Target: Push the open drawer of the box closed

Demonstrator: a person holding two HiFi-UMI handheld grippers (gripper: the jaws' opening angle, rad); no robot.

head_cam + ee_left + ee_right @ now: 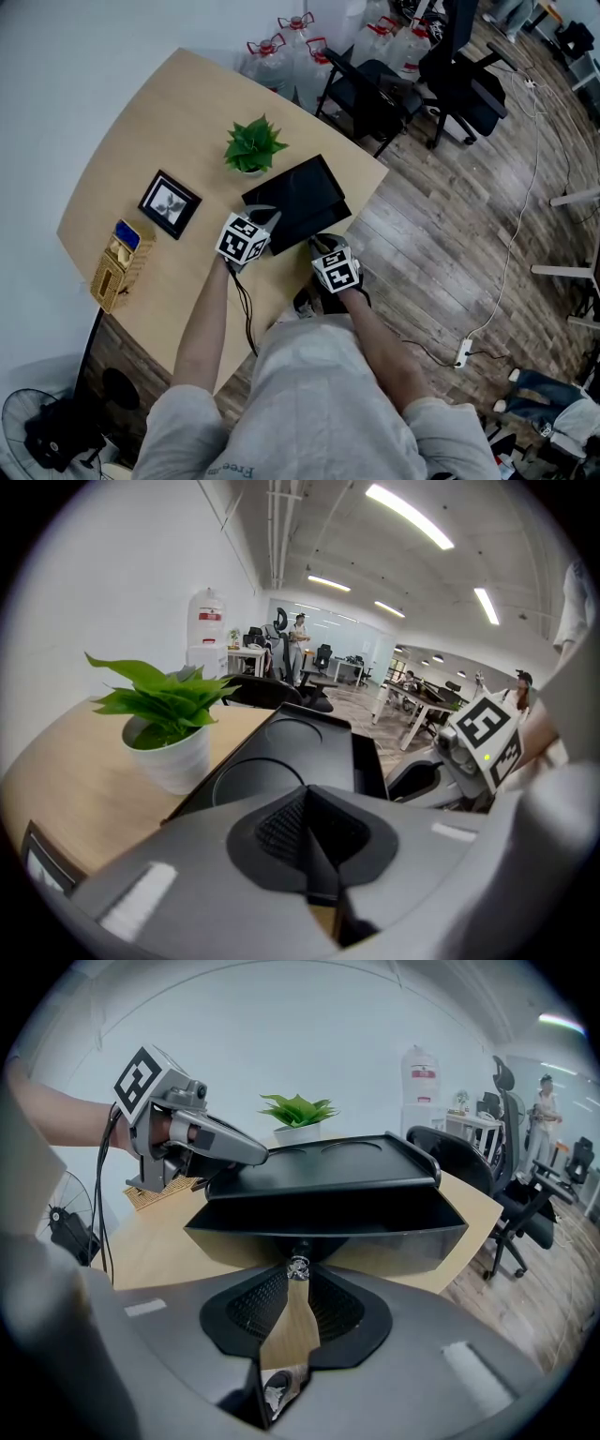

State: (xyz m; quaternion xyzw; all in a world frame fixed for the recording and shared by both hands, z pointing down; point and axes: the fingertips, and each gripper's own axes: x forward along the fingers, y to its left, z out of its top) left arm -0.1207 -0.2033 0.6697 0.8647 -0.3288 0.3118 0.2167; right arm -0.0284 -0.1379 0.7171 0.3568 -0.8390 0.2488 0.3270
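Note:
A flat black box lies near the table's front edge, with its drawer pulled out towards me. In the right gripper view my right gripper is shut on the small silver knob at the middle of the drawer front. My left gripper is shut with nothing in it. Its fingertips rest on the near left corner of the box top. Two round recesses show in that top.
A potted green plant stands just behind the box. A framed photo and a woven holder lie further left on the wooden table. Office chairs and water bottles stand beyond the table's far edge.

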